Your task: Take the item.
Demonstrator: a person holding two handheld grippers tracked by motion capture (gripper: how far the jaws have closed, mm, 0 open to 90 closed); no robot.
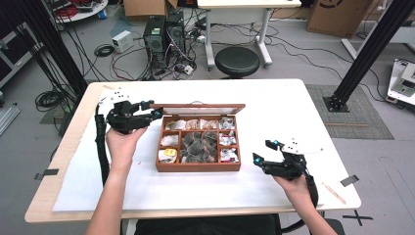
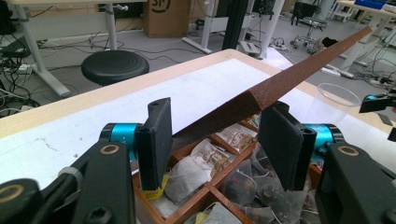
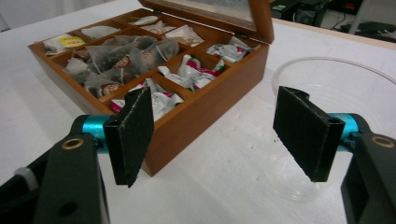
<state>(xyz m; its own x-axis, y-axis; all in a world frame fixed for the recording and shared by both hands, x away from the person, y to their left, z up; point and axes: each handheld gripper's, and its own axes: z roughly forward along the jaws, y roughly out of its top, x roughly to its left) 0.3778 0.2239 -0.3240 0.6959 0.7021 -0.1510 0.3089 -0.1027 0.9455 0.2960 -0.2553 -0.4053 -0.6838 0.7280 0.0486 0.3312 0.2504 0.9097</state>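
While the wooden tea box (image 1: 198, 166) sits mid-table, lid (image 2: 280, 88) raised: left gripper (image 2: 212, 140), jaws part-open, straddles the lid's corner, contact unclear; right gripper (image 3: 224, 135), jaws wide, empty, beside box, clear plastic cup (image 3: 327, 79) ahead.

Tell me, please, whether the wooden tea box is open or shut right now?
Open: the lid of the wooden tea box stands raised at the back, and the tea bags in its compartments lie exposed.

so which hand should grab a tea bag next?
Right. The left gripper is occupied: its jaws appear clamped on the open lid, holding it up. The right gripper is open, empty, and faces the tea bags in the box.
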